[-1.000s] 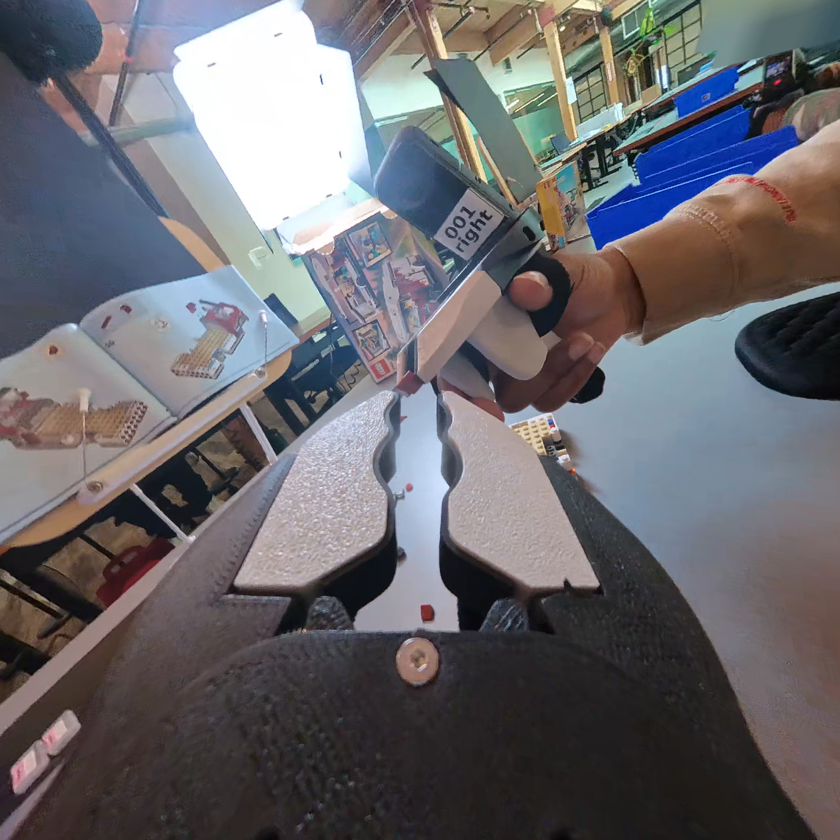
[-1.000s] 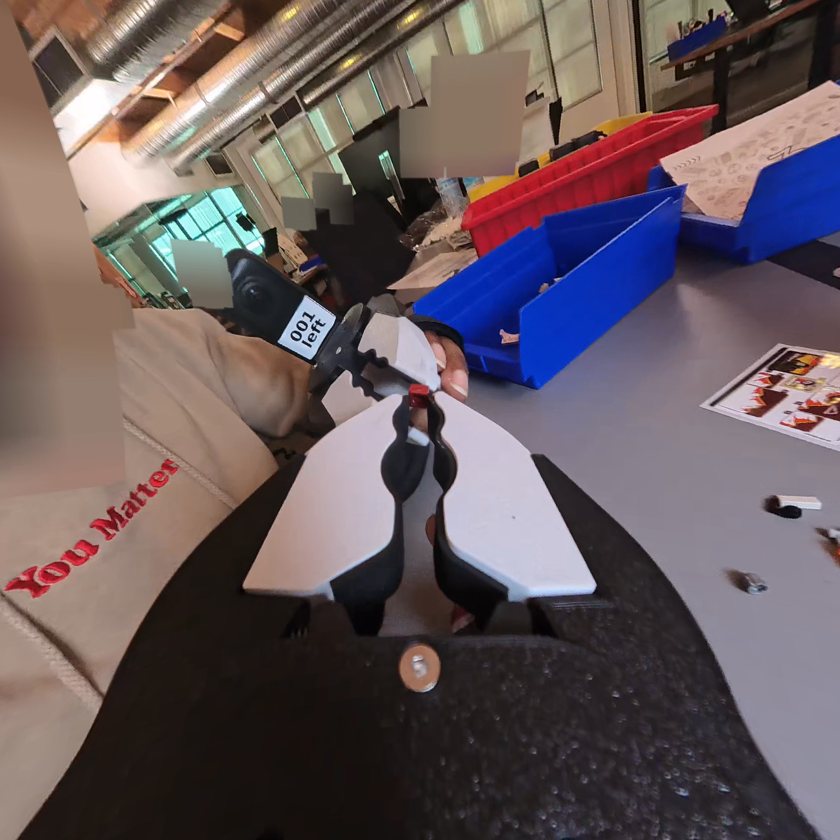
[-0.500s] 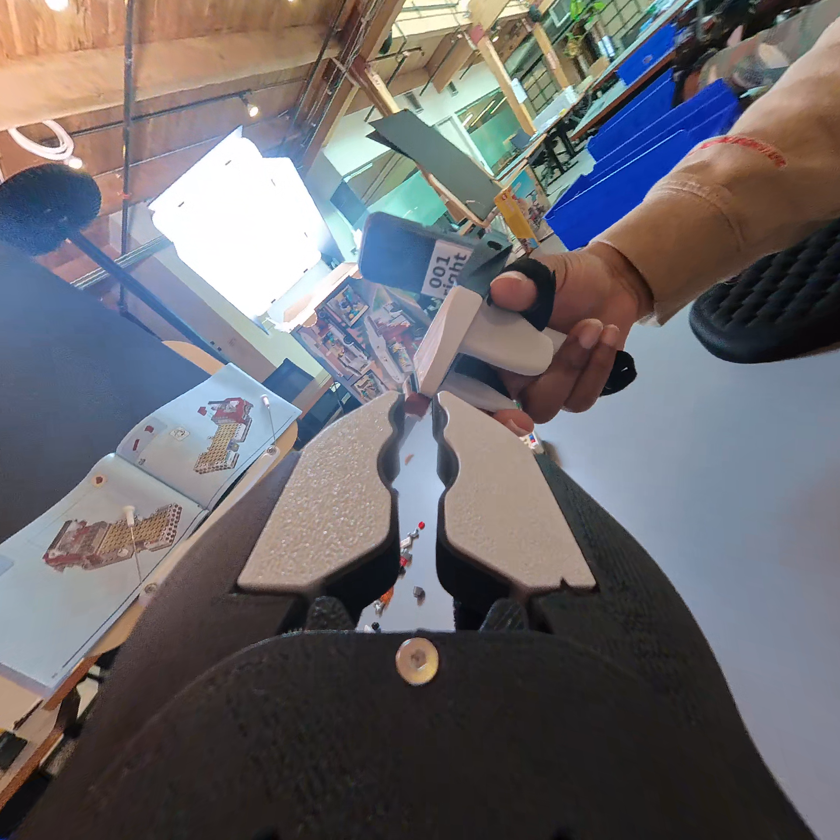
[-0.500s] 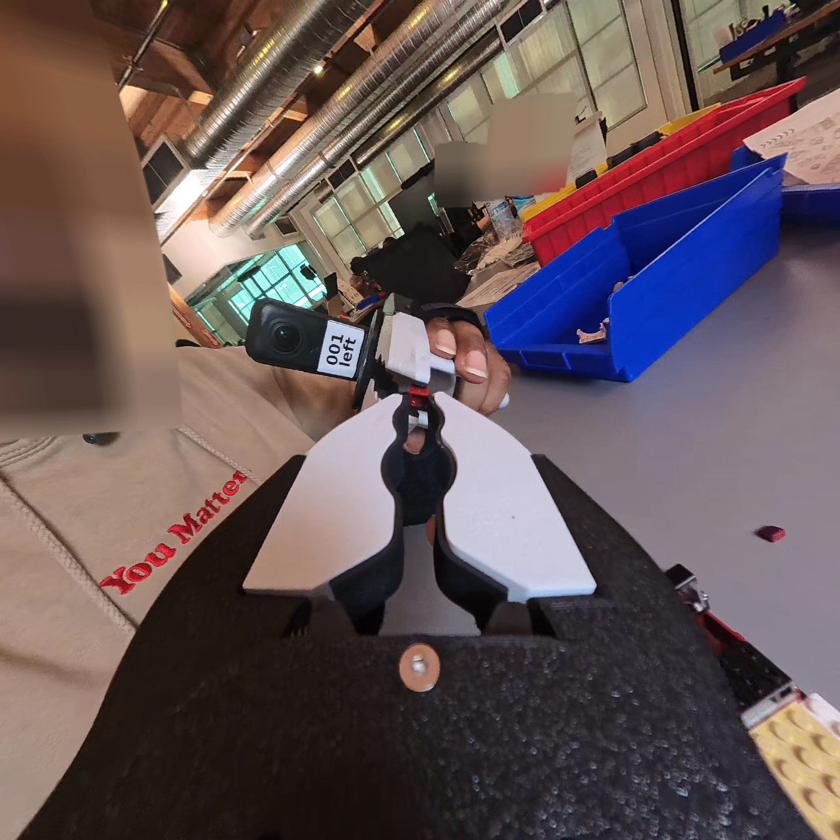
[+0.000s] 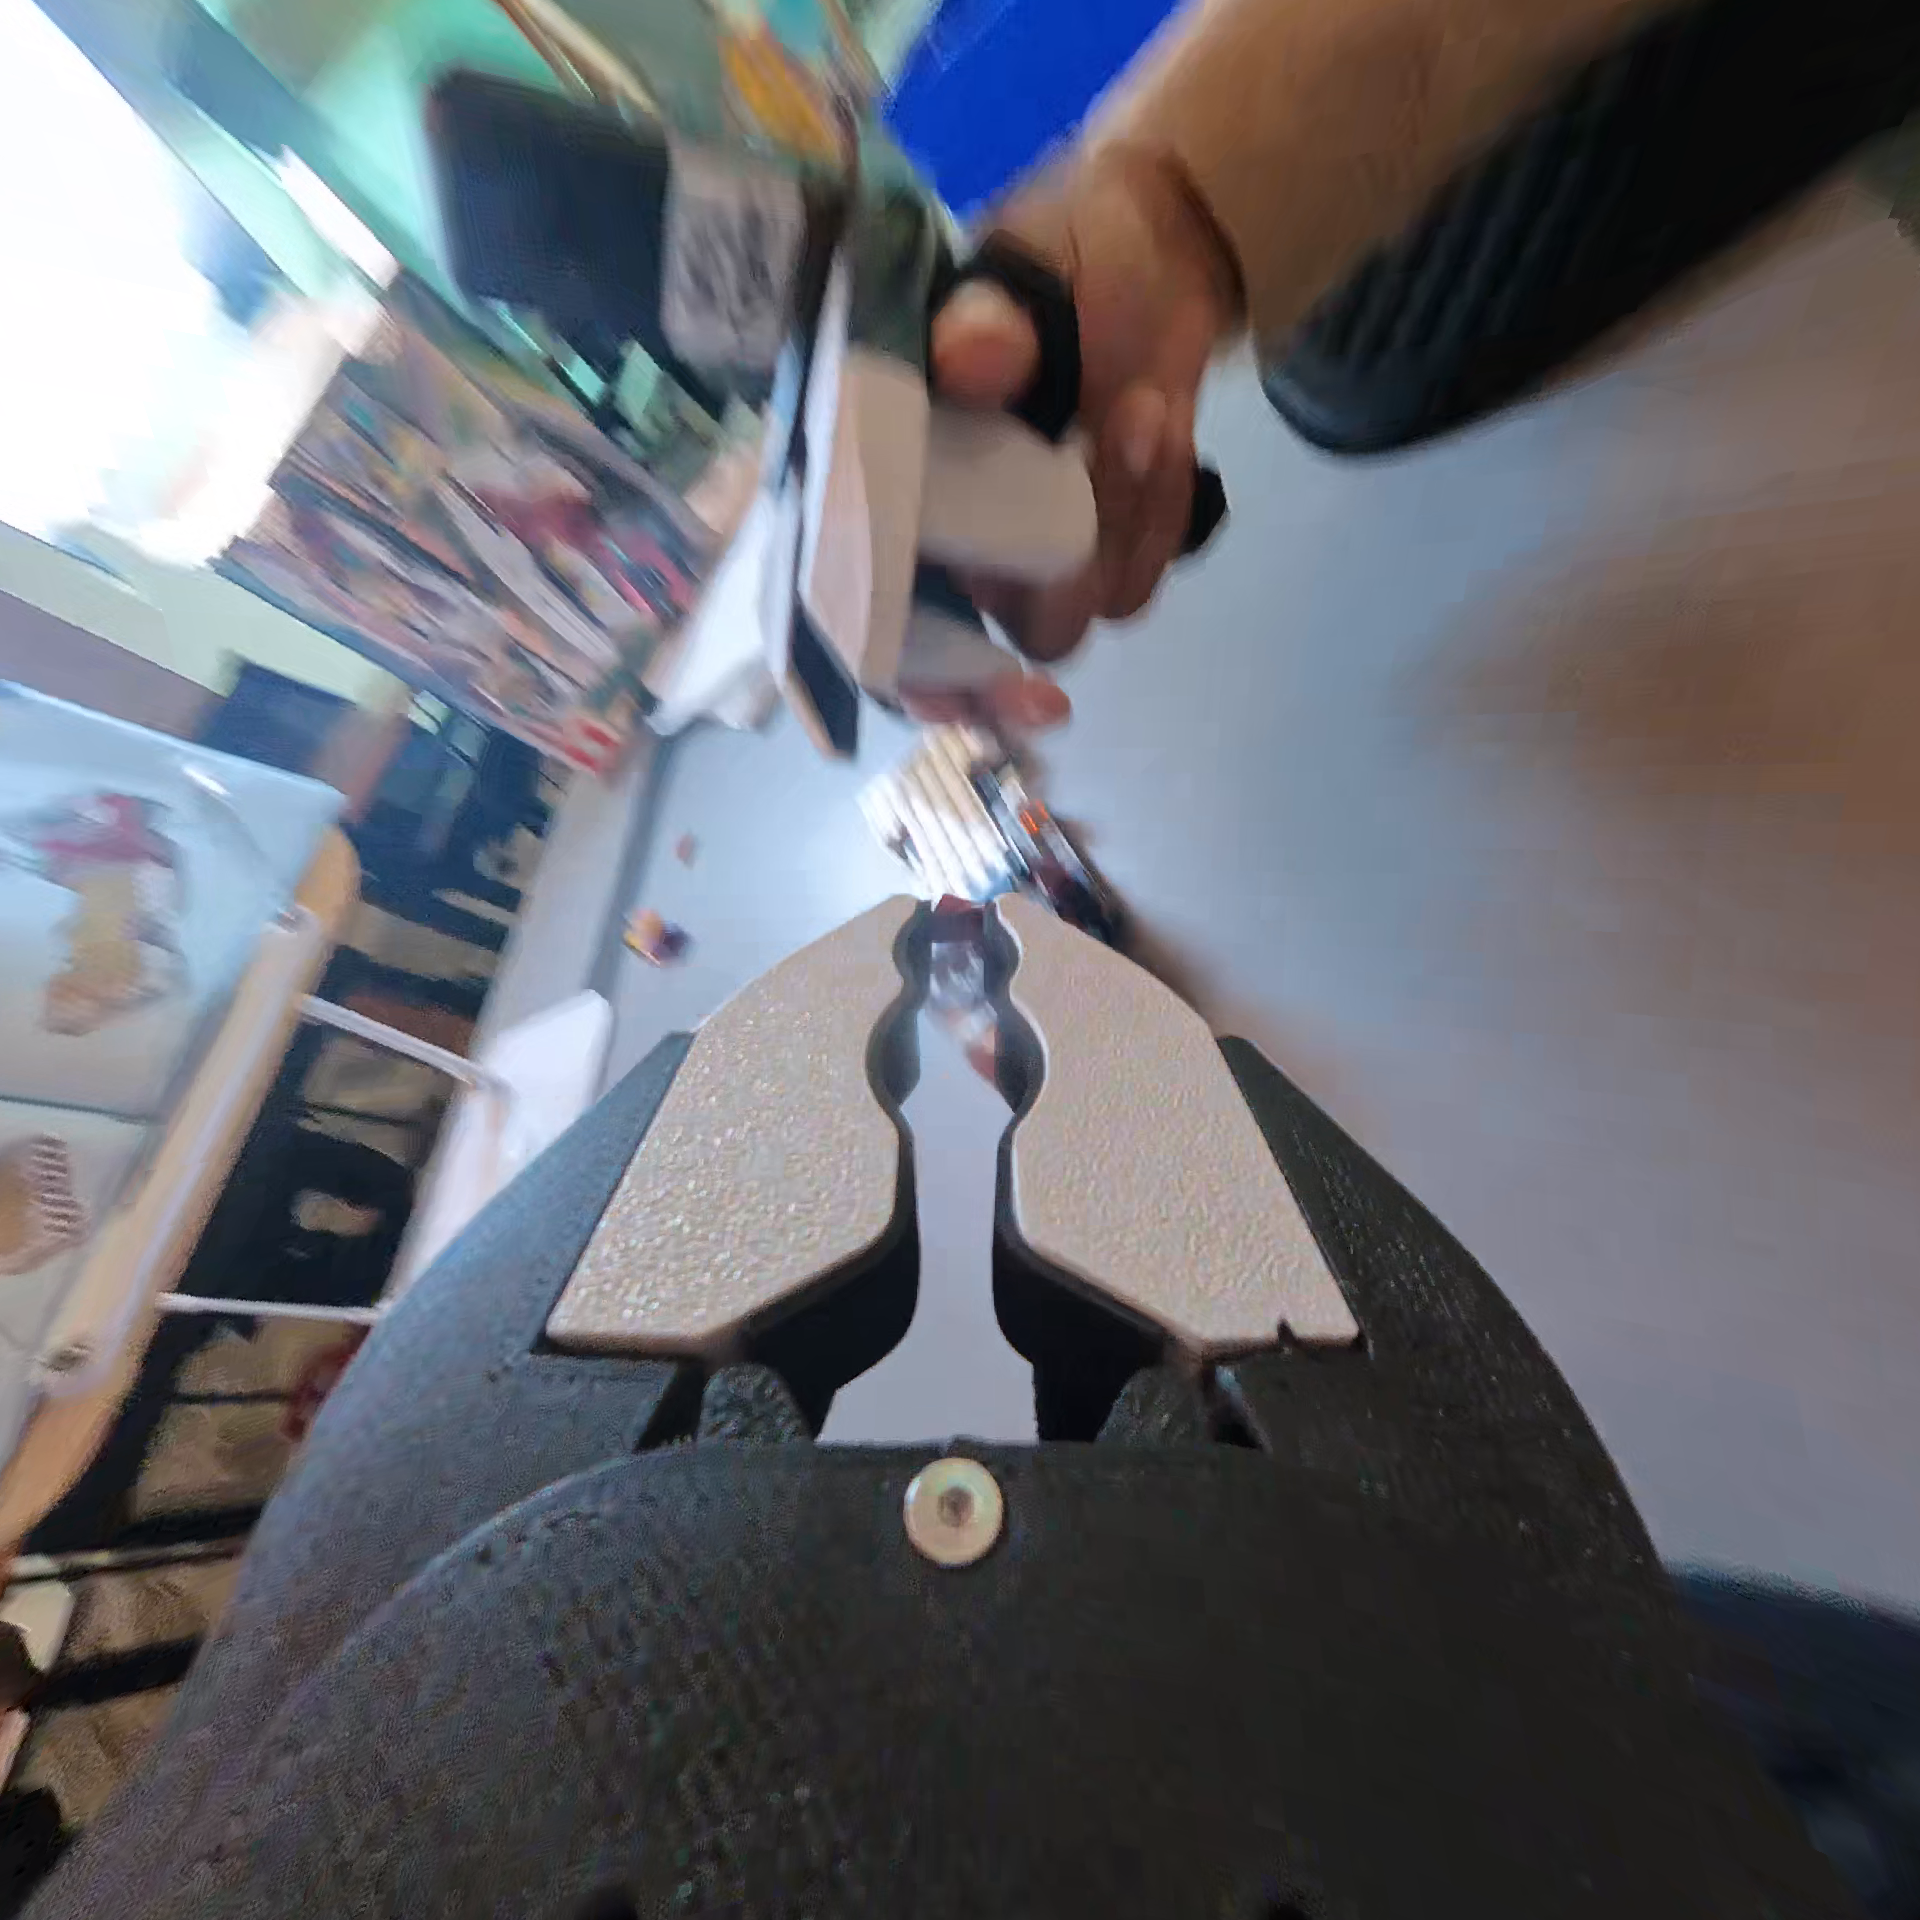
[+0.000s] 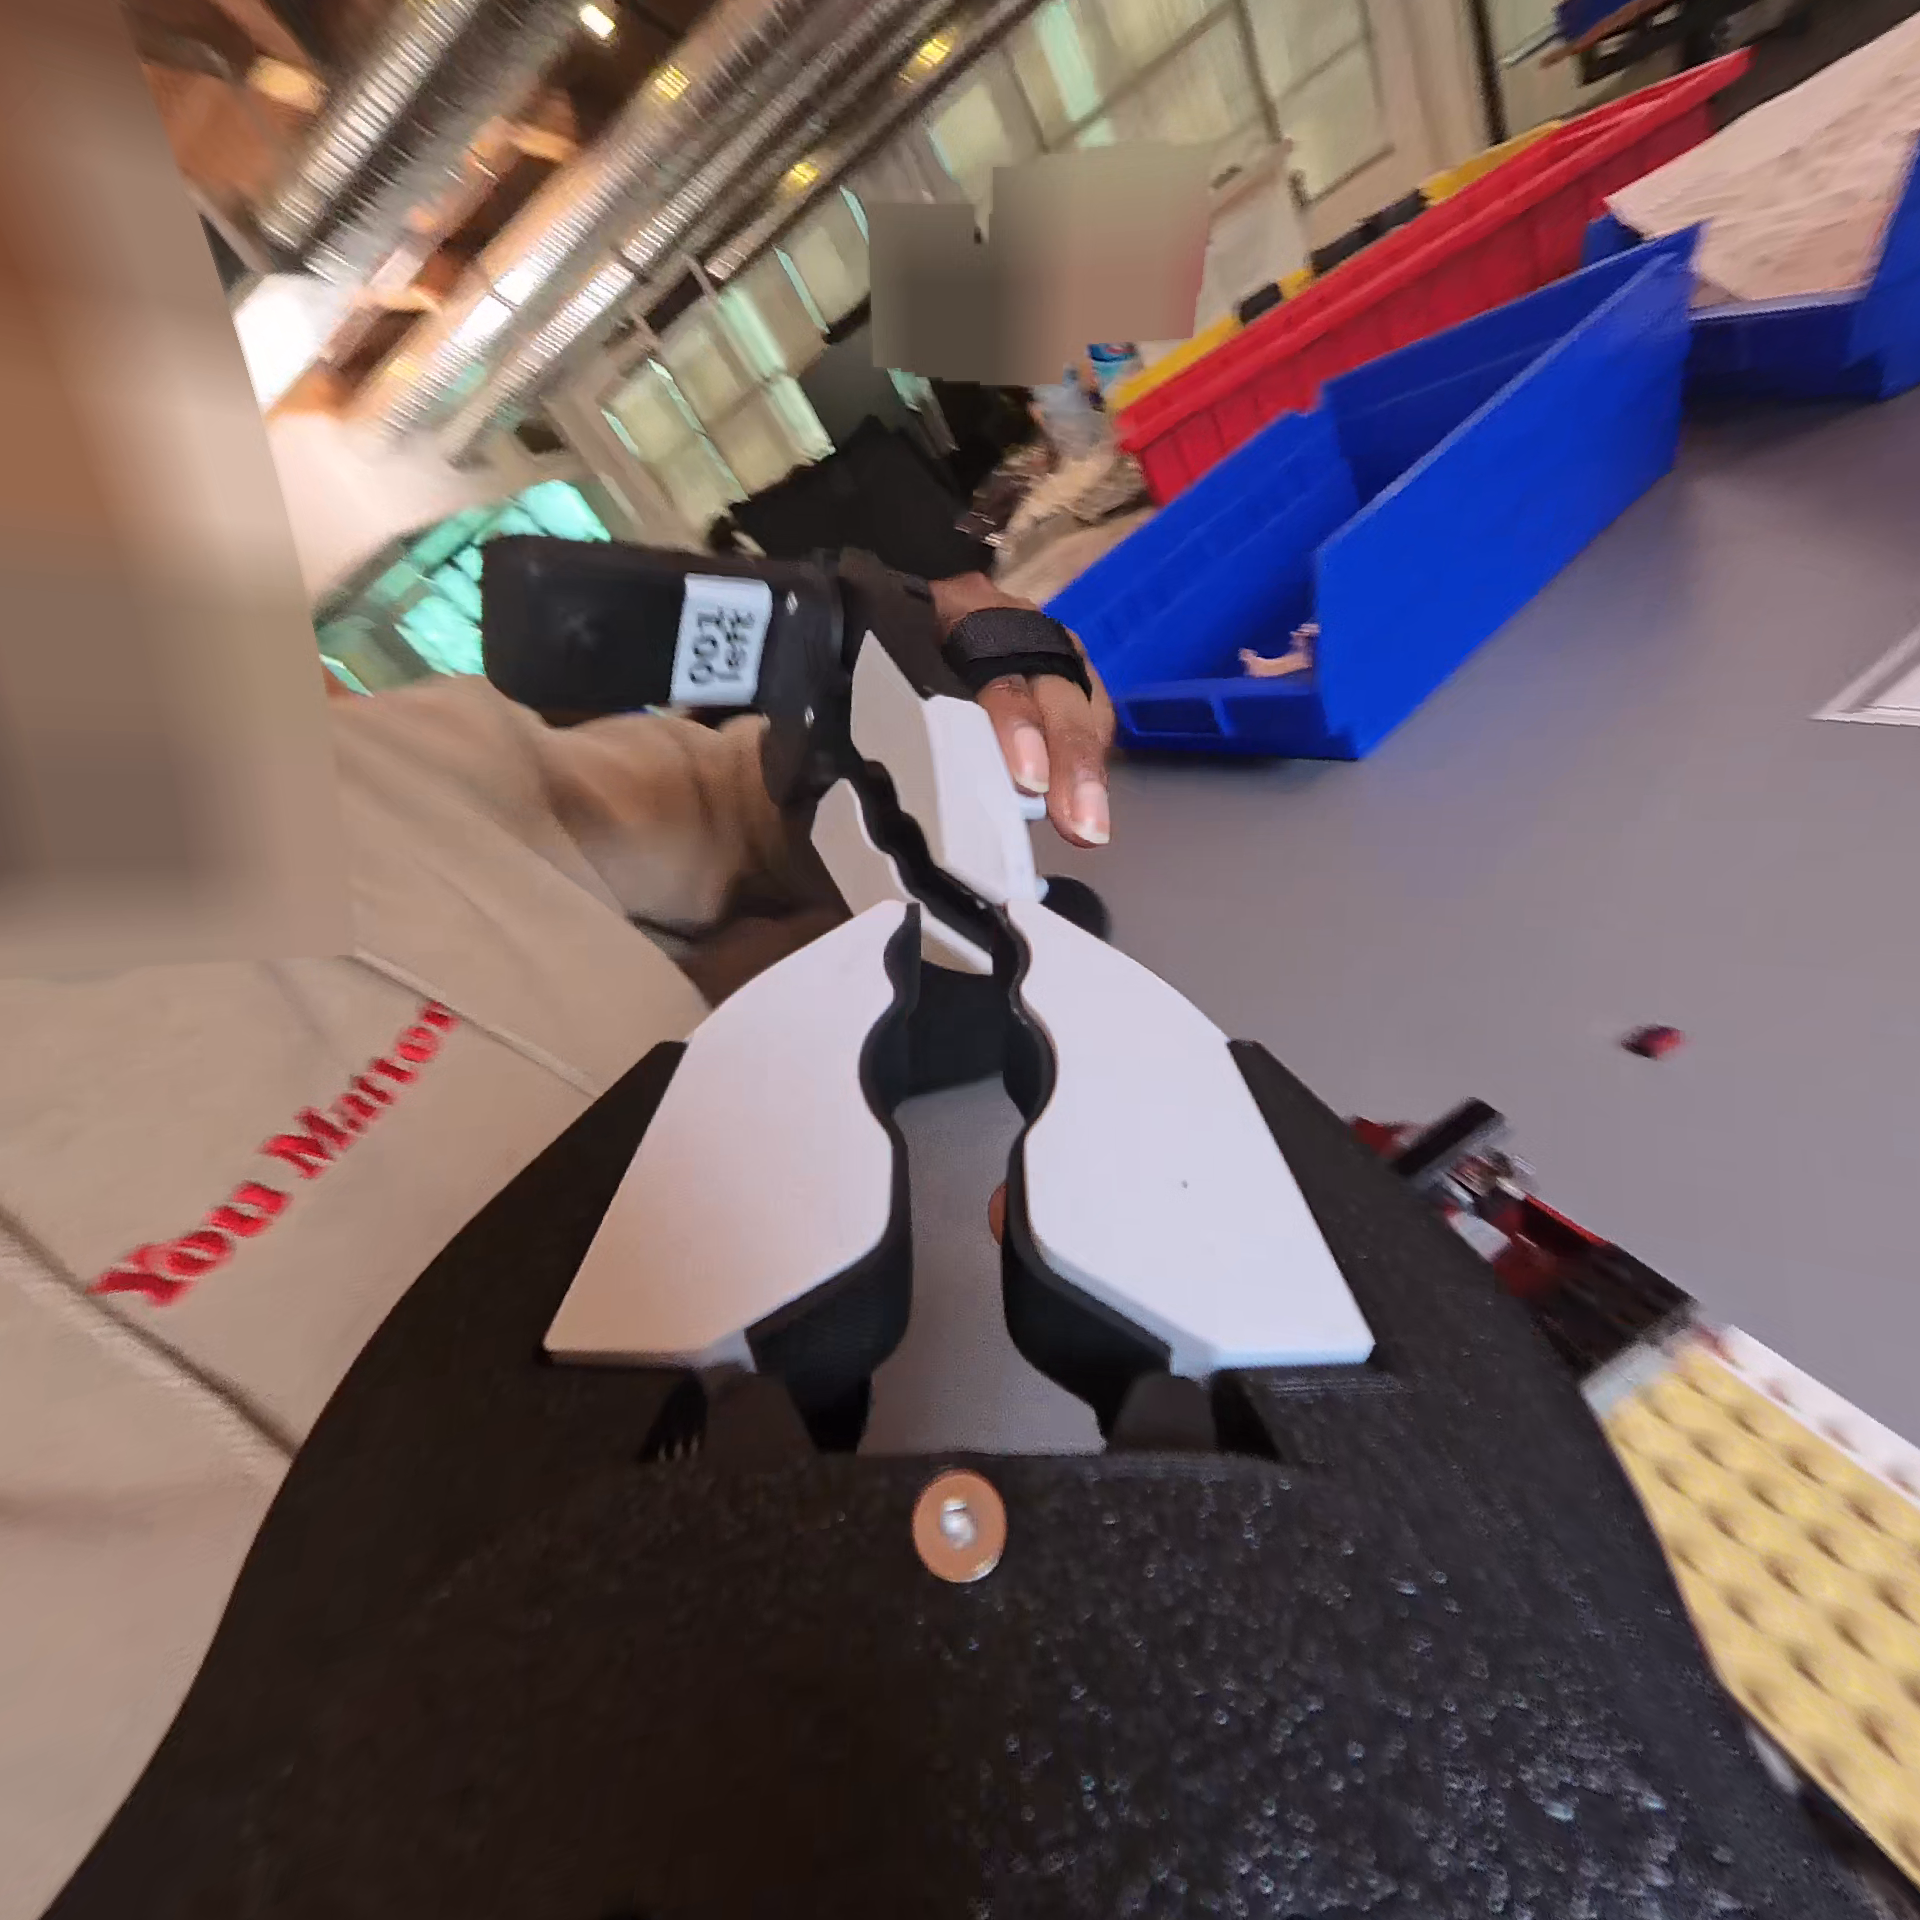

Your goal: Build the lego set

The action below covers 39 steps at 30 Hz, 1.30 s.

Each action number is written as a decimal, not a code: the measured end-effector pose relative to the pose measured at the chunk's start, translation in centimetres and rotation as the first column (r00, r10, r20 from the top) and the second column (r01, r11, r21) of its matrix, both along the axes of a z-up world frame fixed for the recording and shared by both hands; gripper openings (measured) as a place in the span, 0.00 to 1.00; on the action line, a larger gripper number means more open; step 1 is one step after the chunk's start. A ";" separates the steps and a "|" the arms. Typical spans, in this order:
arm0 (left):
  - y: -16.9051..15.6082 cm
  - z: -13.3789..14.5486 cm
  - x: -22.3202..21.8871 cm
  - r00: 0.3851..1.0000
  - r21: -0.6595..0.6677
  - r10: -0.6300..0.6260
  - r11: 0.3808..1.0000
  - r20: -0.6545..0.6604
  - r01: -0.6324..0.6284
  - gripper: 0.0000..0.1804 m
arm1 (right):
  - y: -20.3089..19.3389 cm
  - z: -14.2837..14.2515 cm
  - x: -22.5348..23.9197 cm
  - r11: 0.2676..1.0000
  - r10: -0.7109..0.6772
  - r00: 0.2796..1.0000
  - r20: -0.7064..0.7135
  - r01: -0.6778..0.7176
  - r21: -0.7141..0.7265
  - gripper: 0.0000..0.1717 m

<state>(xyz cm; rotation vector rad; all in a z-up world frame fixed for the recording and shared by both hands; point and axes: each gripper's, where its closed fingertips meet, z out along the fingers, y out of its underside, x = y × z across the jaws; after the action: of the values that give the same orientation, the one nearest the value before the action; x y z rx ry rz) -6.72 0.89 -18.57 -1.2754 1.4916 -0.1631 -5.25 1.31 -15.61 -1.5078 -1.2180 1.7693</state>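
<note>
Moved since a second ago: over the grey table (image 5: 1455,935), past the studded plate (image 5: 935,821) mid-frame, we see the right gripper (image 6: 961,920) parted and bare, and the left gripper (image 5: 958,914) clamping the small red piece (image 5: 961,910) at its tips, frame centre.

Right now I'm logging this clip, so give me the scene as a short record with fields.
Setting: grey table in a workshop
Left gripper: shut on a small dark red piece at its tips
Right gripper: open, nothing visible between the fingers
Bins: blue bin, red bin behind it
Near right gripper: tan studded plate, loose red piece
Left view: blurred; open booklet on a stand
</note>
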 end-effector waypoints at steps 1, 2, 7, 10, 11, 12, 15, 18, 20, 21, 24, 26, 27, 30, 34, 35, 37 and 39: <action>0.3 -1.7 -0.7 0.997 -0.077 0.004 0.997 -0.071 -0.009 0.05 | 0.4 -0.6 0.4 0.999 -0.036 0.999 0.026 0.035 0.042 0.07; 0.5 -3.5 -1.3 0.991 -0.154 -0.004 0.988 -0.136 -0.017 0.05 | 0.7 -1.2 0.8 0.995 -0.069 0.996 0.049 0.065 0.072 0.07; 1.3 -9.1 -2.9 0.921 -0.319 -0.068 0.946 -0.384 -0.063 0.05 | 1.5 -3.5 2.5 0.982 -0.162 0.980 0.119 0.148 0.115 0.08; 1.9 -10.2 -2.7 0.886 -0.300 -0.086 0.952 -0.456 -0.062 0.05 | 1.6 -4.2 3.4 0.973 -0.194 0.972 0.130 0.174 0.149 0.08; 2.0 -10.4 -2.6 0.876 -0.301 -0.094 0.952 -0.474 -0.061 0.05 | 1.6 -4.3 3.6 0.971 -0.202 0.970 0.133 0.180 0.158 0.08; 2.0 -10.7 -2.6 0.866 -0.305 -0.104 0.951 -0.488 -0.058 0.05 | 1.7 -4.3 3.8 0.968 -0.208 0.969 0.132 0.185 0.168 0.08; 2.1 -11.2 -2.5 0.849 -0.299 -0.114 0.953 -0.515 -0.054 0.05 | 1.9 -4.4 4.0 0.965 -0.216 0.968 0.130 0.191 0.180 0.08; 2.0 -11.4 -2.3 0.852 -0.308 -0.111 0.949 -0.511 -0.061 0.06 | 1.9 -4.3 3.9 0.966 -0.215 0.969 0.123 0.192 0.175 0.08; 2.0 -11.4 -2.3 0.859 -0.313 -0.101 0.947 -0.501 -0.071 0.06 | 1.8 -4.5 3.8 0.964 -0.218 0.968 0.125 0.194 0.183 0.08; 2.0 -11.4 -2.3 0.867 -0.315 -0.094 0.946 -0.490 -0.076 0.07 | 1.8 -4.6 3.8 0.963 -0.220 0.967 0.125 0.195 0.186 0.08; 1.9 -11.0 -2.5 0.893 -0.354 -0.072 0.930 -0.444 -0.101 0.13 | 1.7 -4.6 3.7 0.963 -0.221 0.967 0.126 0.196 0.187 0.08; 2.0 -10.5 -2.7 0.918 -0.384 -0.052 0.917 -0.392 -0.112 0.14 | 1.7 -4.8 3.7 0.963 -0.218 0.968 0.126 0.193 0.186 0.08; 1.9 -10.2 -2.8 0.930 -0.406 -0.041 0.906 -0.364 -0.119 0.14 | 1.7 -5.0 3.7 0.964 -0.217 0.967 0.130 0.191 0.186 0.08; 2.2 -9.6 -3.1 0.957 -0.479 0.035 0.860 -0.288 -0.176 0.13 | 1.8 -5.5 3.7 0.963 -0.217 0.965 0.148 0.187 0.194 0.08; 1.4 -9.6 -2.0 0.979 -0.607 0.100 0.772 -0.177 -0.188 0.11 | 1.7 -5.8 3.7 0.963 -0.215 0.964 0.156 0.181 0.202 0.08; 1.5 -9.9 -1.8 0.978 -0.597 0.104 0.779 -0.179 -0.192 0.11 | 1.6 -5.9 3.6 0.962 -0.213 0.964 0.160 0.179 0.204 0.08; 1.8 -10.6 -1.7 0.974 -0.558 0.089 0.807 -0.210 -0.194 0.11 | 1.5 -6.3 3.5 0.964 -0.207 0.963 0.171 0.171 0.205 0.08; 2.0 -11.0 -1.7 0.971 -0.574 0.085 0.793 -0.225 -0.203 0.11 | 1.4 -6.5 3.4 0.965 -0.203 0.963 0.178 0.165 0.204 0.08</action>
<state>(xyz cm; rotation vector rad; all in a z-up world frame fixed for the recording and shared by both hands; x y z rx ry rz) -8.38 2.84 -29.52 -1.9546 1.5503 -0.4497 -1.82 2.70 -22.07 -1.6559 -1.2544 1.3701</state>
